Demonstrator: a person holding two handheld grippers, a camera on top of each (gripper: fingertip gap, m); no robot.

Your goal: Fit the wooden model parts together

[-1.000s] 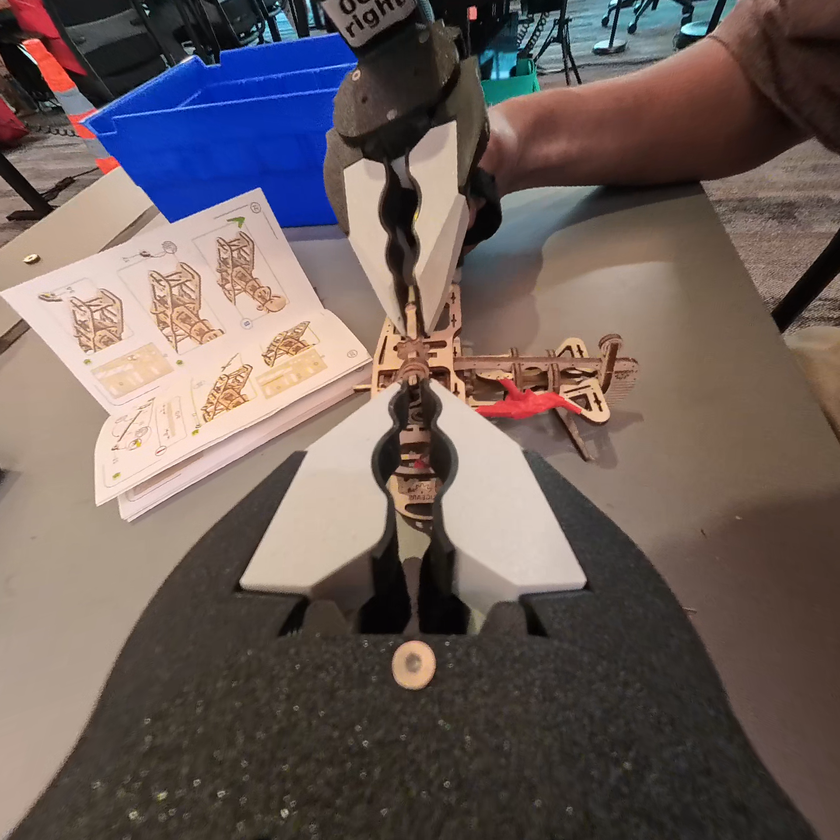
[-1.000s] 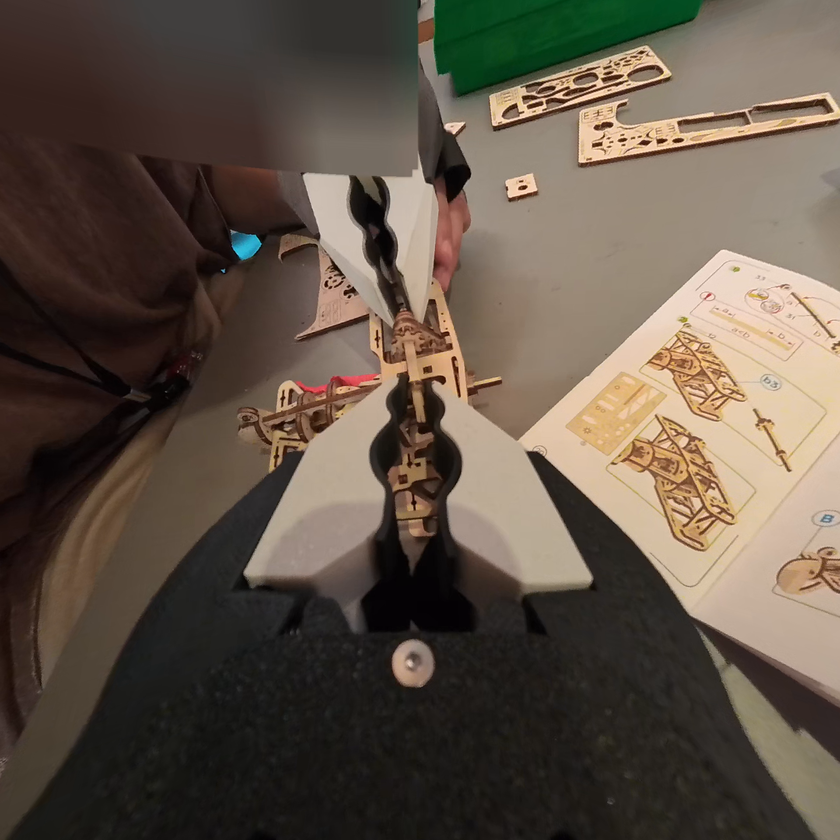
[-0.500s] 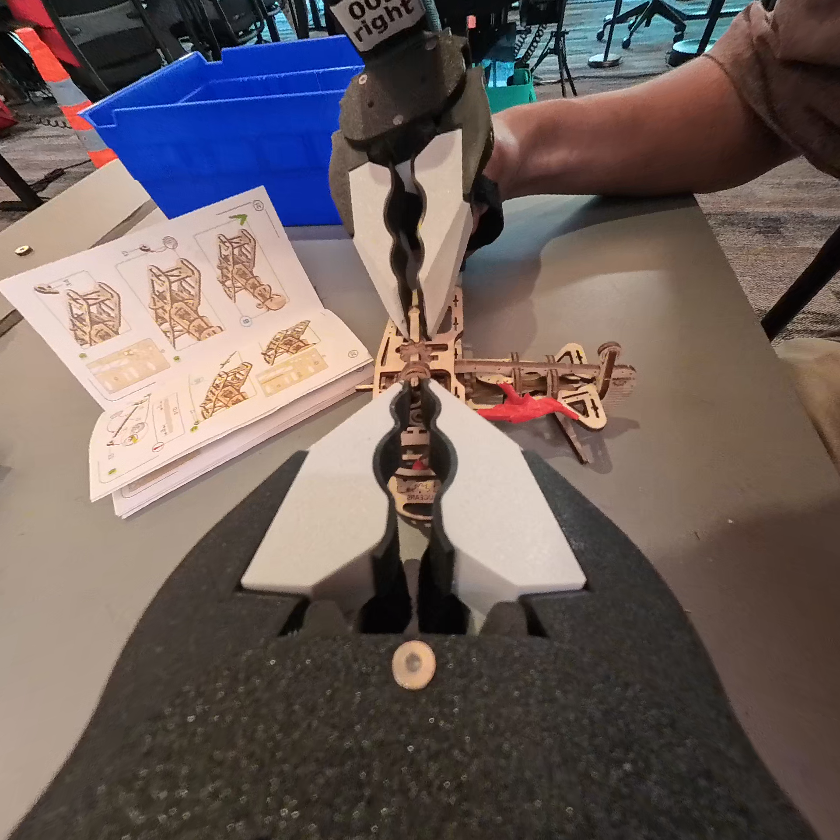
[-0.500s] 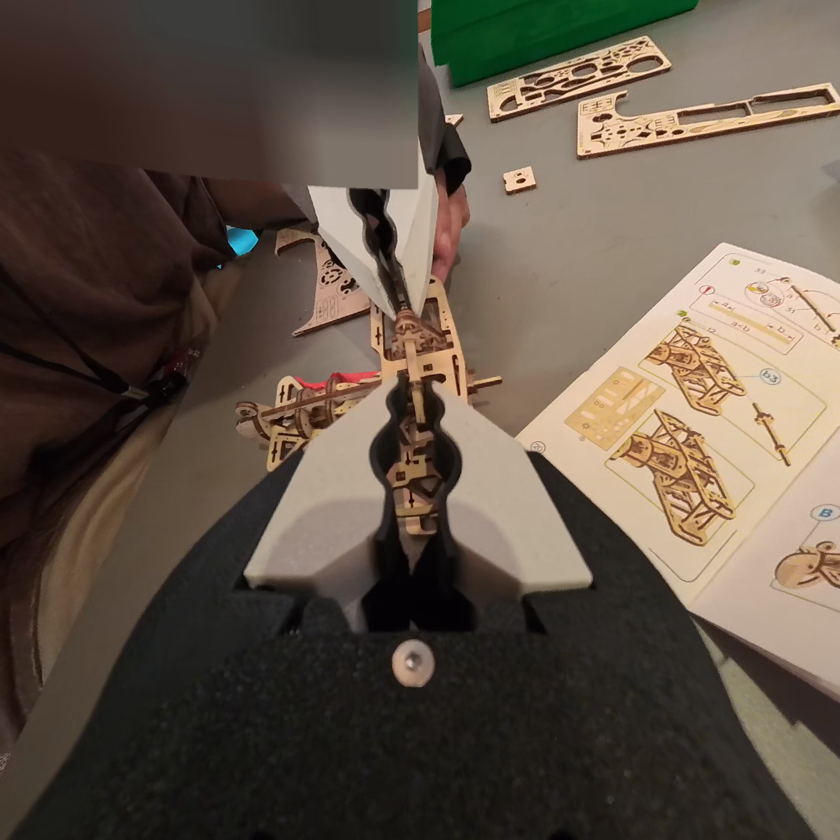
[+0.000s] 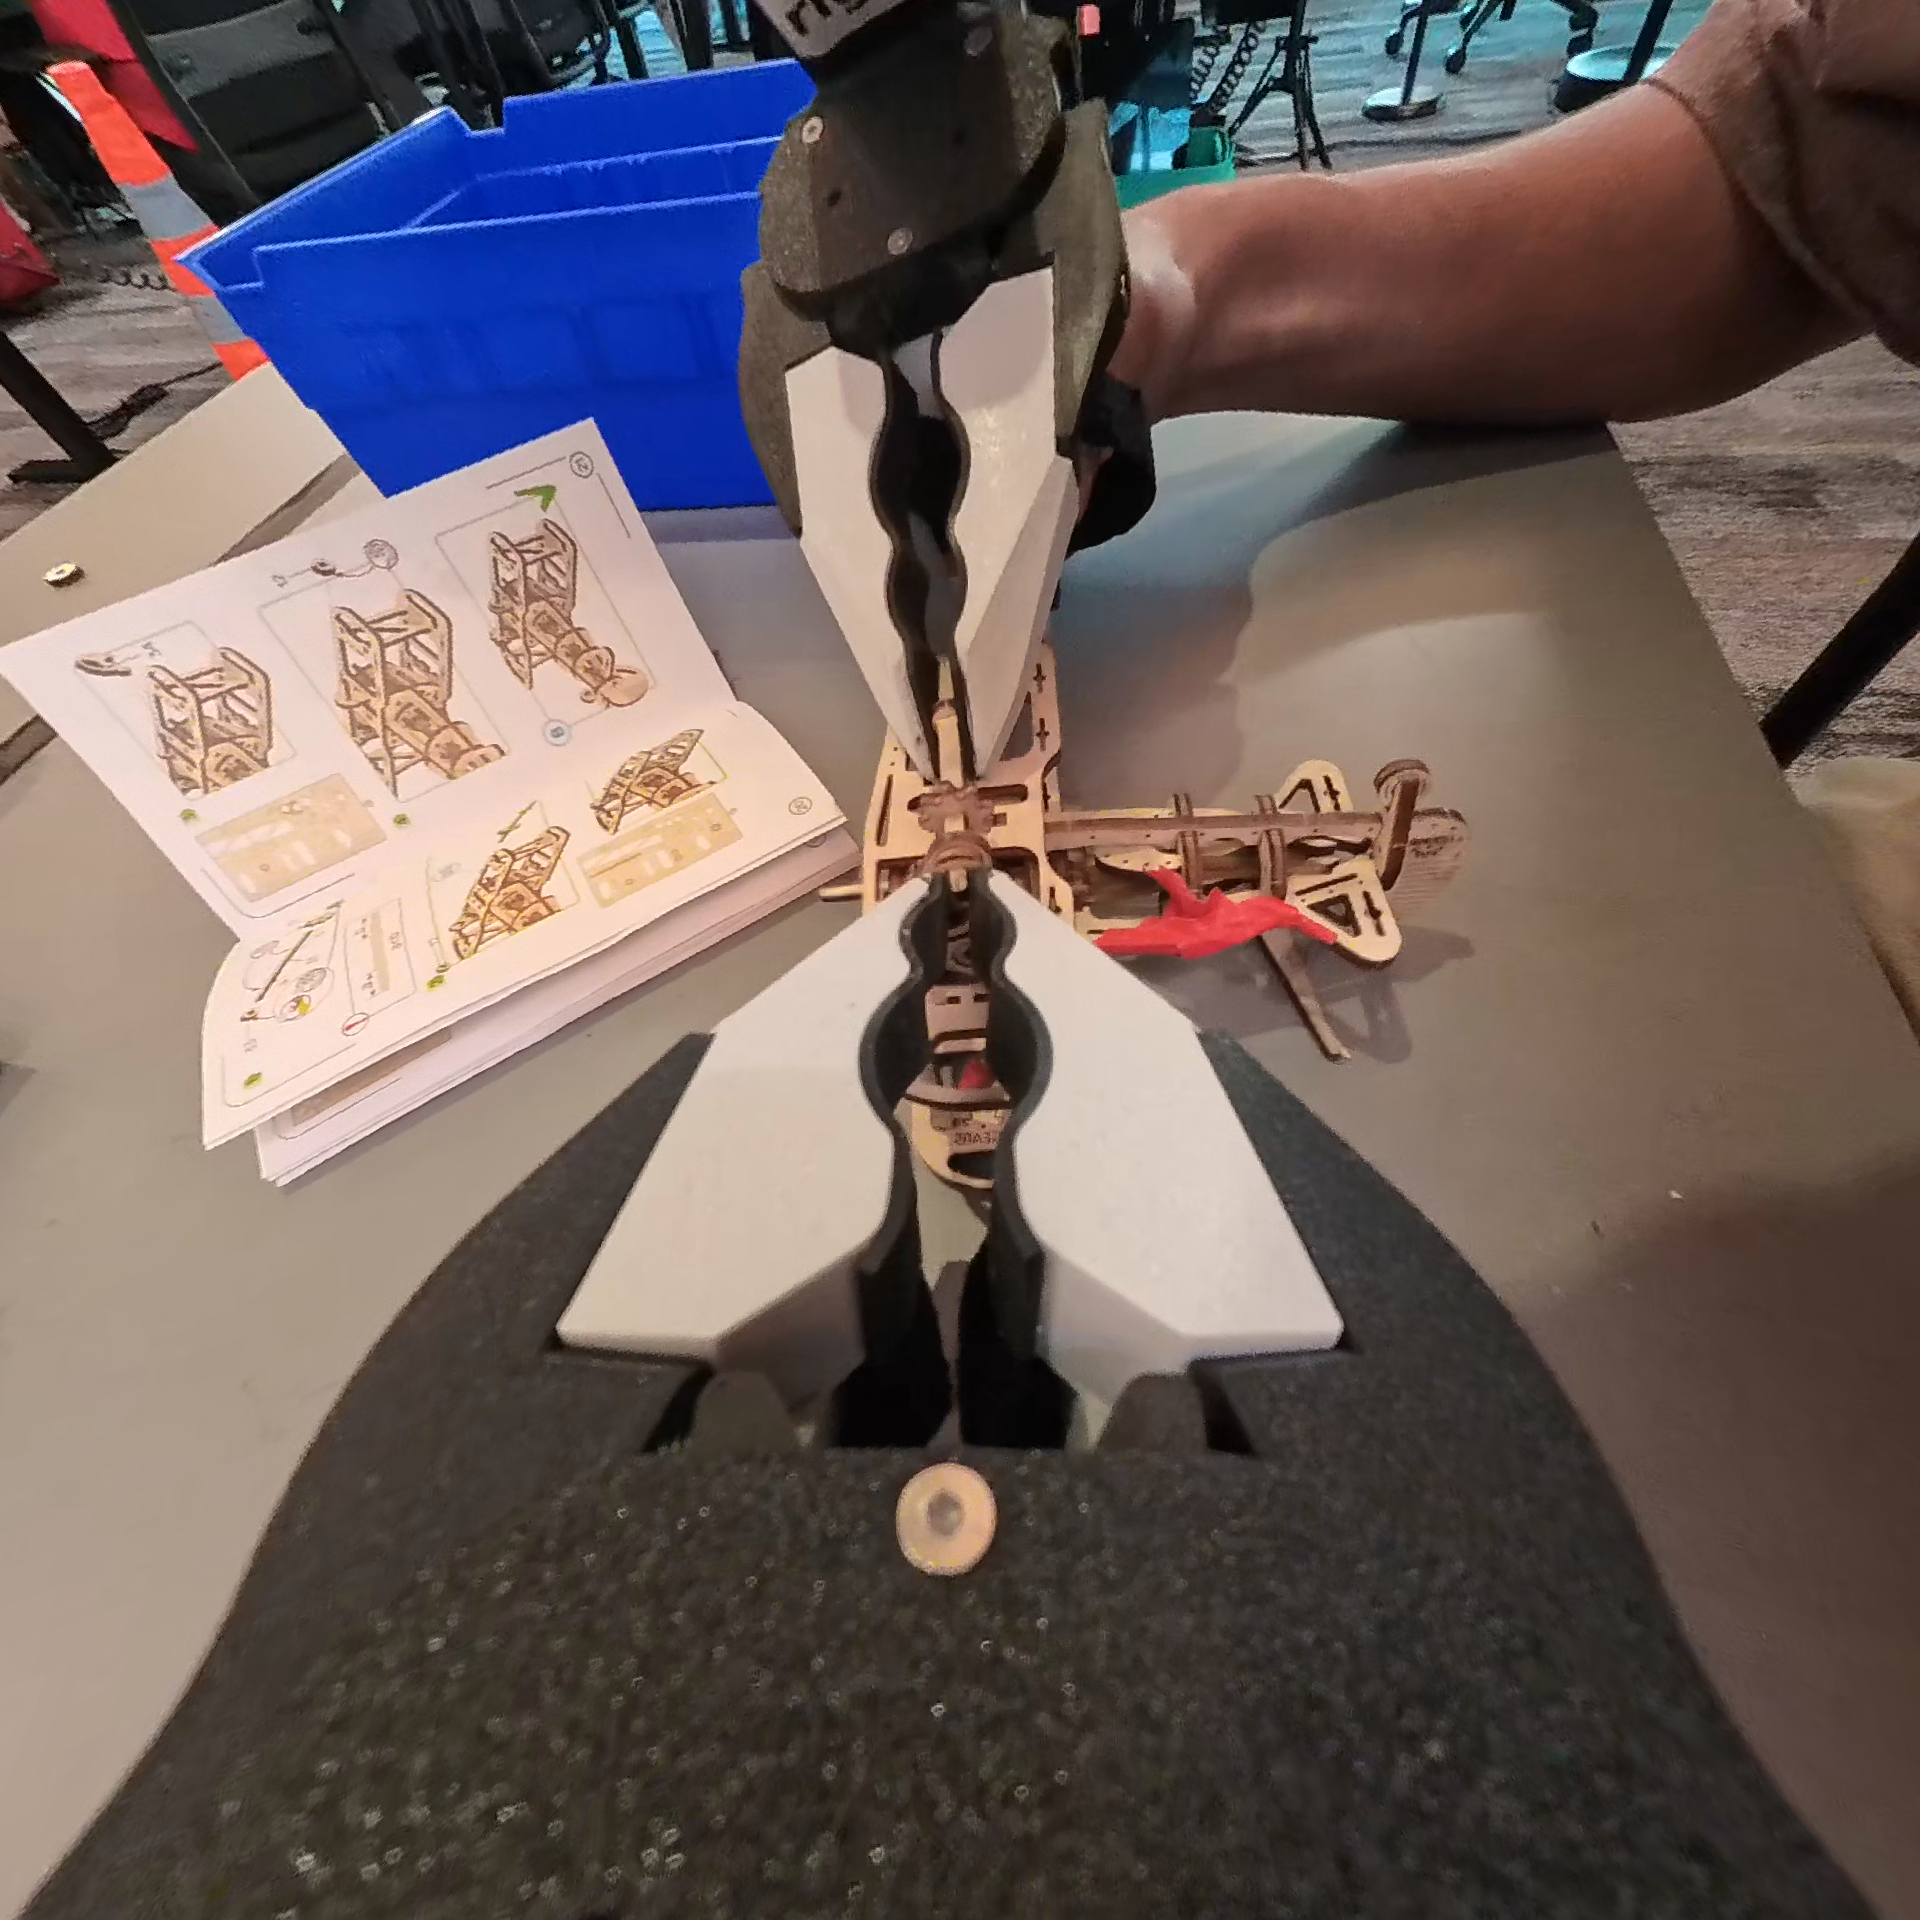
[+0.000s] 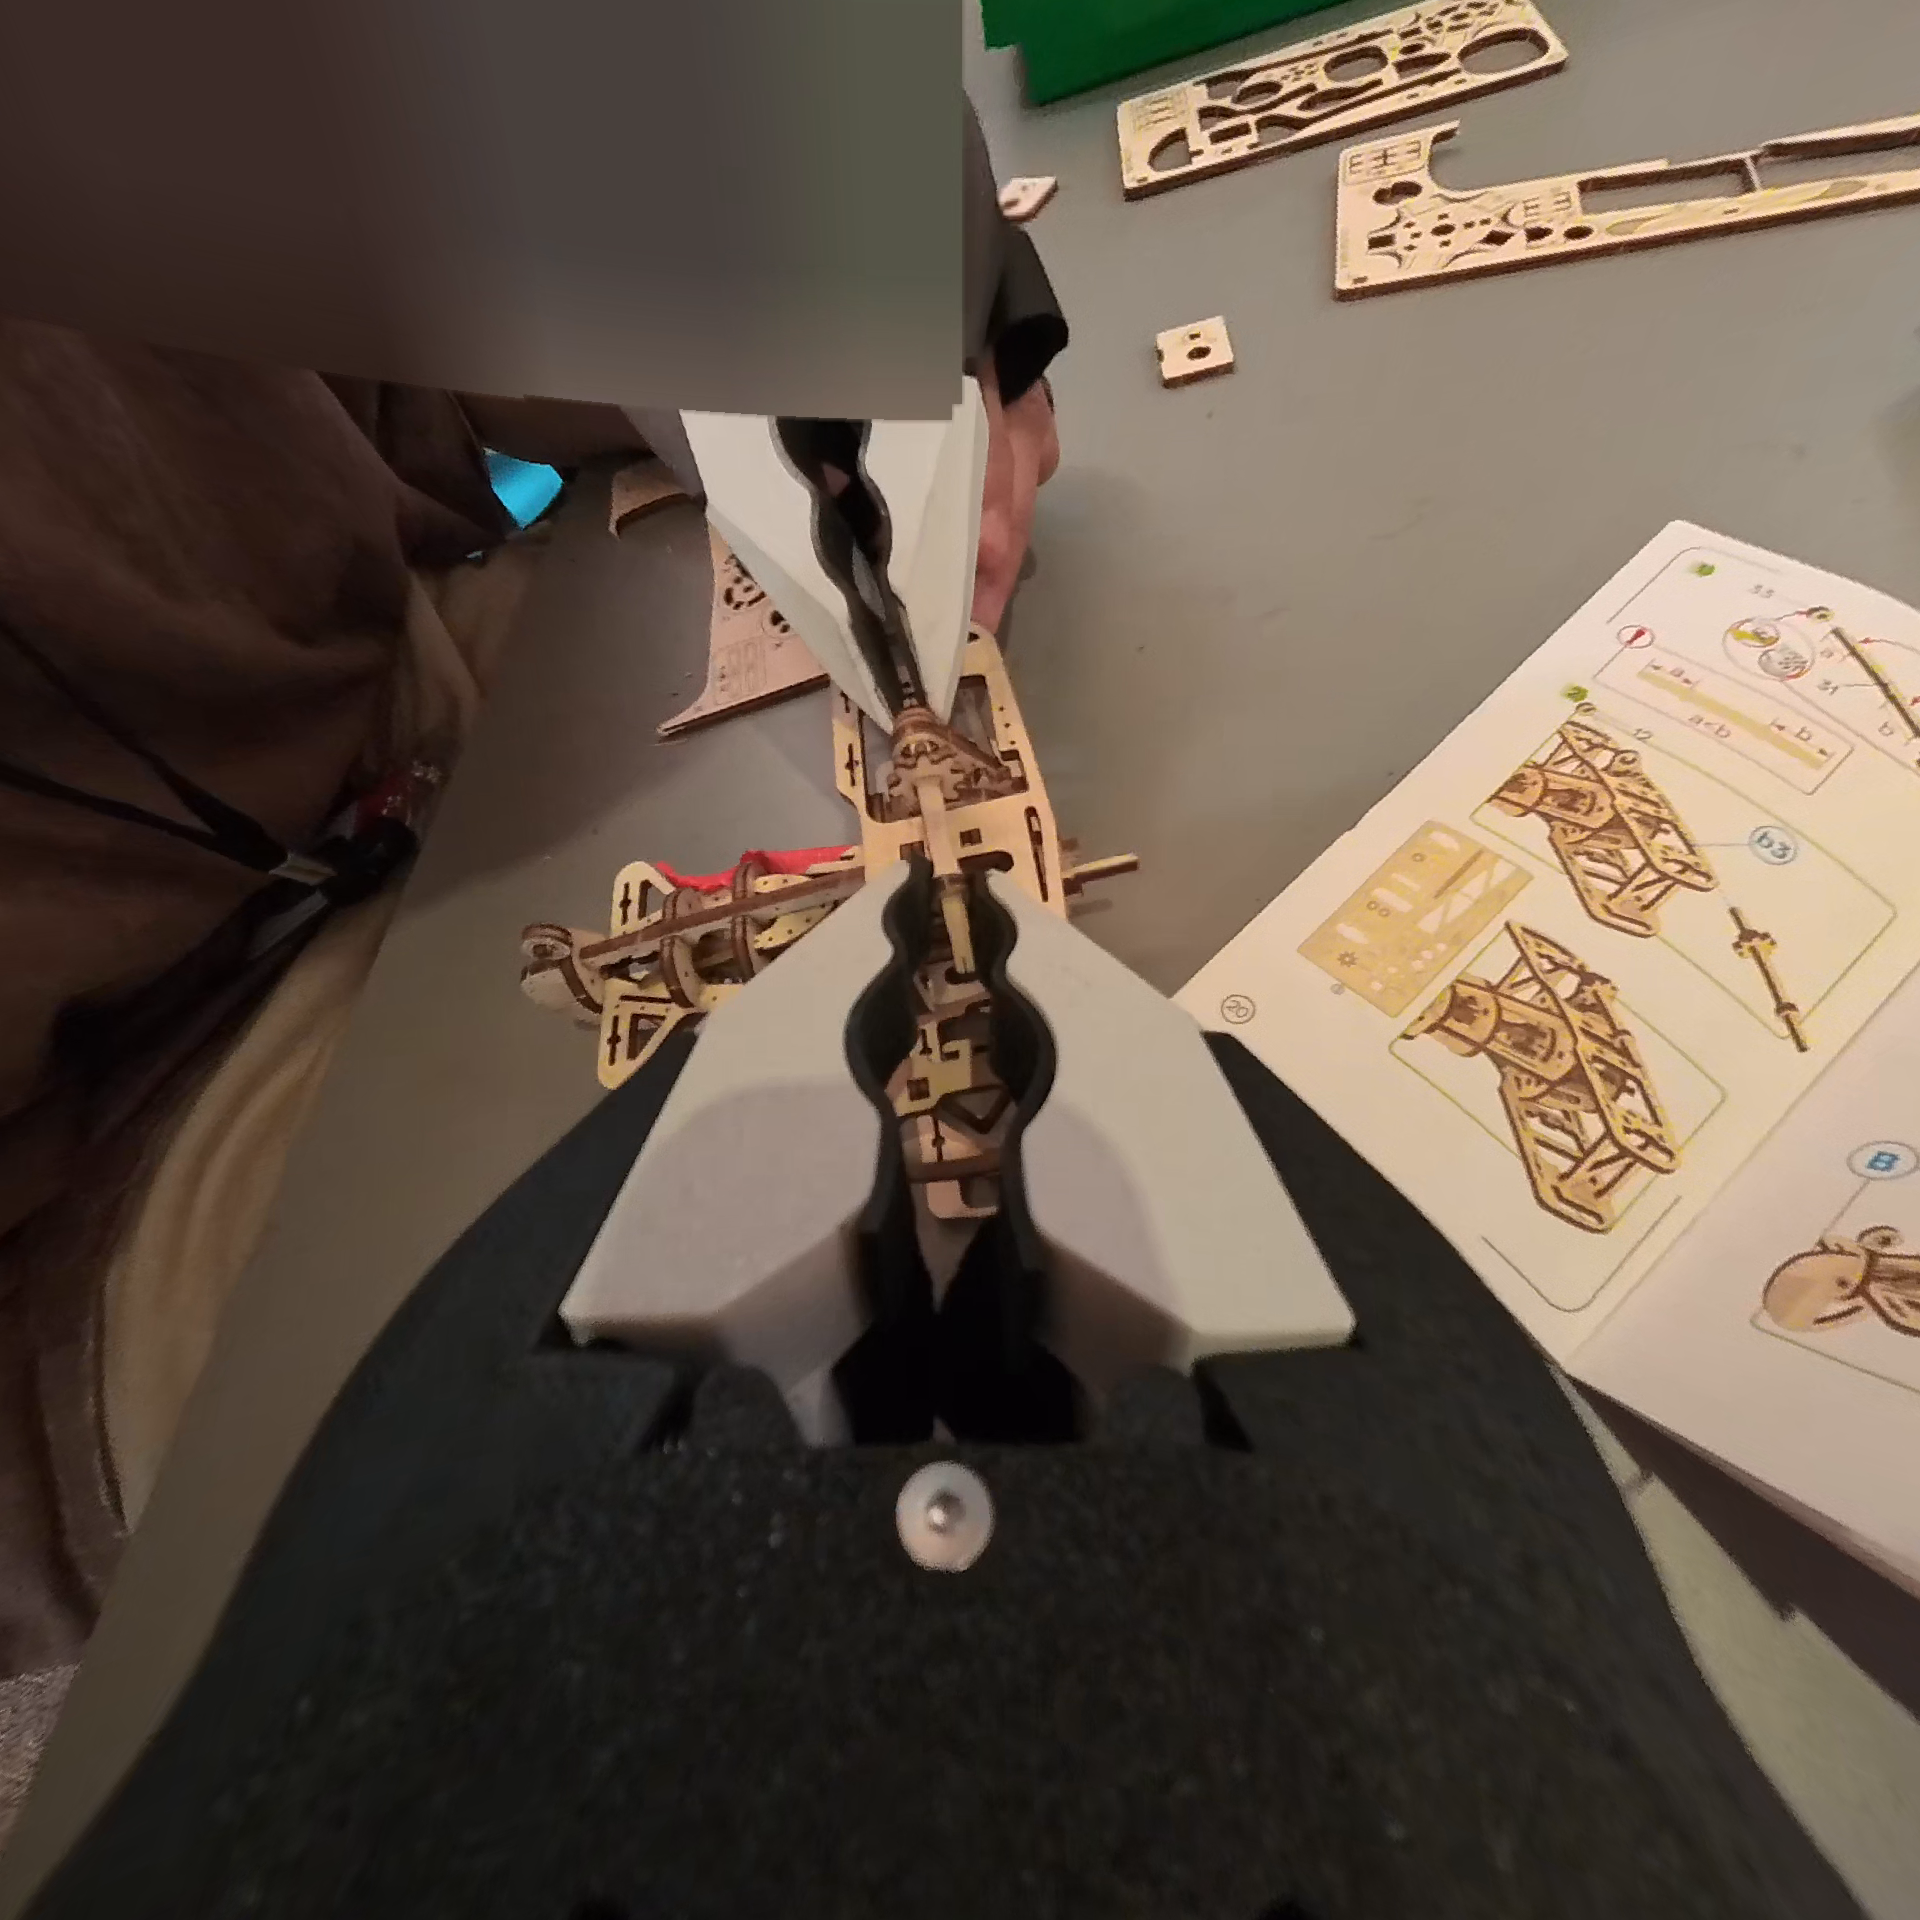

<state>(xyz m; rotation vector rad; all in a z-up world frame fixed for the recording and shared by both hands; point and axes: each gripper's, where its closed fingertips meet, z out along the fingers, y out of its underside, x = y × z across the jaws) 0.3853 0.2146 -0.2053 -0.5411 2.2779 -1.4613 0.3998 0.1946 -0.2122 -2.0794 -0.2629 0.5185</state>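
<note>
Light was even and fairly bright from overhead, throwing soft shadows across the grey table point(image 5: 1455, 623) beneath the person's arm point(image 5: 1455, 270). Both views bent strongly at the edges. The right wrist view was dimmer, its booklet point(image 6: 1558, 935) slightly soft.

On my grey table point(image 5: 1558, 644) I see the wooden model point(image 5: 1195, 862) in the middle, an open booklet point(image 5: 416, 748) at nine o'clock, a blue bin point(image 5: 499, 312) at eleven.

The wooden model point(image 5: 1226, 842) is pale tan with a bright red piece point(image 5: 1205, 928). The bin point(image 5: 499, 343) is blue. The booklet point(image 5: 416, 769) is white with tan drawings. The table point(image 5: 1455, 623) is grey.
</note>
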